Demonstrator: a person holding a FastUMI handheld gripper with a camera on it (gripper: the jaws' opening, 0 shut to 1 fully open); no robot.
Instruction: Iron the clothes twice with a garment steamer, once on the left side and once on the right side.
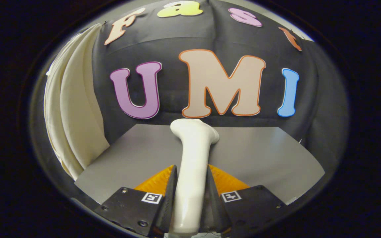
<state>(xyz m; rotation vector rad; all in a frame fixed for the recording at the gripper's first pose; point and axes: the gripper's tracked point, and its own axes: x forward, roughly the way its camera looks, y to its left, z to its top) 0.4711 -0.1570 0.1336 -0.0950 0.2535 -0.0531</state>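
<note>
Grey table (260, 148); jaws clamp steamer (192, 158) beside cloth (74, 109).

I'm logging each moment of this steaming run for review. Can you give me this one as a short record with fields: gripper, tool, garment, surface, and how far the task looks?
gripper: gripper shut on the steamer's handle, a finger on each side
tool: white garment steamer, head pointing forward beyond the fingers, over the table
garment: cream clothes hanging off to the left of the steamer, apart from its head
surface: grey table
backdrop: black cloth wall
task state: steamer in hand, head not yet against the clothes
</note>
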